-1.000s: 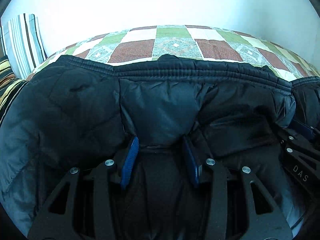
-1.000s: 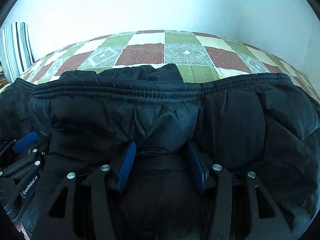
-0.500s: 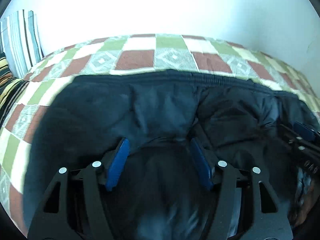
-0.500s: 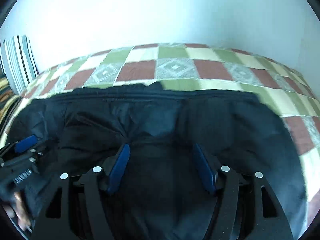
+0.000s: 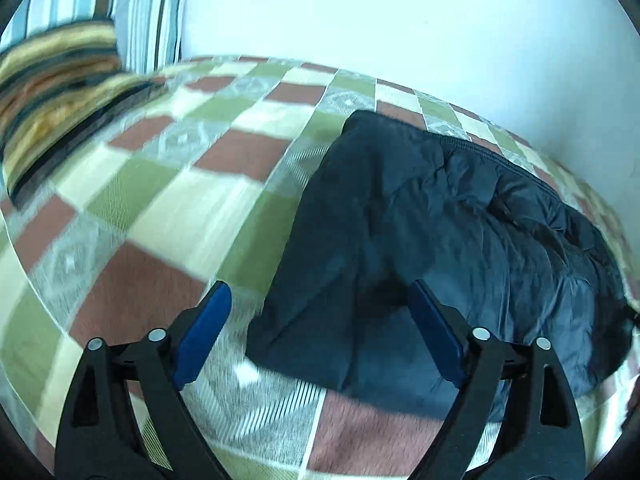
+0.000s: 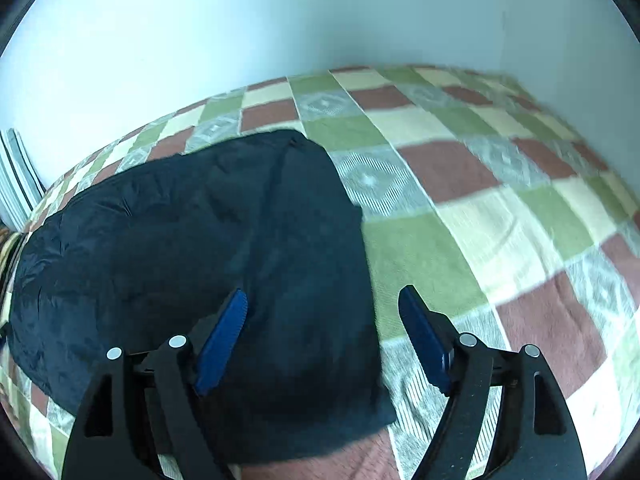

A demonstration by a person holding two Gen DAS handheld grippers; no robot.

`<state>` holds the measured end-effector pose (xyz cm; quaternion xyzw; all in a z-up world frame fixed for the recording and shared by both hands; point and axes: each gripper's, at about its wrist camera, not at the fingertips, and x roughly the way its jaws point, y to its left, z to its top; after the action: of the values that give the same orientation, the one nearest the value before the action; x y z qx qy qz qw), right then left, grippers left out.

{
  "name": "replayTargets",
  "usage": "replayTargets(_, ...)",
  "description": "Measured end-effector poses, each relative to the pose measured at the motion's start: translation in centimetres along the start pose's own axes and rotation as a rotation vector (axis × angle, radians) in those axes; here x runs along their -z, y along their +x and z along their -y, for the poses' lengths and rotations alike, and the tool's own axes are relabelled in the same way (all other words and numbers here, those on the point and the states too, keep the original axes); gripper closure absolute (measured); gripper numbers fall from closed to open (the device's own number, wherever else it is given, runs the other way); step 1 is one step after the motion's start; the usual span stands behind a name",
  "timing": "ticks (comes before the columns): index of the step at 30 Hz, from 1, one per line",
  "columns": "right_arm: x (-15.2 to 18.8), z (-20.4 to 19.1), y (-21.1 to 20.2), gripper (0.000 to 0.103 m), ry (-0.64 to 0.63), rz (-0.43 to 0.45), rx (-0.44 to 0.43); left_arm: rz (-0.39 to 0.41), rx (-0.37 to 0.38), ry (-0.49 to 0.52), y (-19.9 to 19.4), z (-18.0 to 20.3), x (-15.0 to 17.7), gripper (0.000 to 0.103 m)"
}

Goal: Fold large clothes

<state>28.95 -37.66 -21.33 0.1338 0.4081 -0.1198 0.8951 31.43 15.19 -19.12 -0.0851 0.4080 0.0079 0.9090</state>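
Left wrist view: left gripper [image 5: 316,322] fingers spread wide, holding nothing; puffy dark quilted jacket [image 5: 452,240] lies folded right on the checked woven bedspread [image 5: 168,184]; striped pillows [image 5: 60,76] far left.
Right wrist view: right gripper [image 6: 322,326] likewise wide apart, empty, above the jacket's [image 6: 192,248] right edge.

A dark navy puffy jacket [image 5: 460,240] lies folded into a compact, rumpled bundle on the bed. In the left wrist view it fills the centre and right of the frame, a ribbed edge running along its far side. In the right wrist view the jacket [image 6: 192,248] fills the centre-left.
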Motion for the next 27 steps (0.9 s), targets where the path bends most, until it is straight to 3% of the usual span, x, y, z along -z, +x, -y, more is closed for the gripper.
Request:
replayTargets(3,0.6,0.7,0.8,0.024,0.042,-0.033,-0.042,-0.047,0.098,-0.070,1.0,-0.7,0.7,0.013)
replayTargets(9,1.4,0.0,2.6,0.023,0.057,-0.080,-0.081,-0.055,0.156,-0.142,3.4,-0.6,0.0,0.012)
replayTargets(11,1.9,0.1,2.9,0.024,0.082,-0.091,-0.090,-0.062,0.152,-0.157,4.0,-0.6,0.1,0.021)
replayTargets(13,2.1,0.3,3.6,0.034,0.118,-0.109,-0.126,-0.067,0.137,-0.162,4.2,-0.4,0.3,0.041)
replayTargets(16,2.3,0.0,3.4,0.045,0.111,-0.097,-0.121,-0.033,0.100,-0.125,3.8,0.2,0.4,0.062)
replayTargets(18,2.3,-0.6,3.0,0.058,0.078,-0.082,-0.105,-0.014,0.083,-0.105,3.4,0.6,0.3,0.076)
replayTargets(21,2.2,-1.1,2.3,0.070,0.064,-0.061,-0.093,-0.005,0.087,-0.128,3.1,0.2,0.1,0.082)
replayTargets(27,2.2,-1.2,1.5,0.078,0.065,-0.032,-0.088,0.031,0.089,-0.112,1.7,0.4,0.0,0.087)
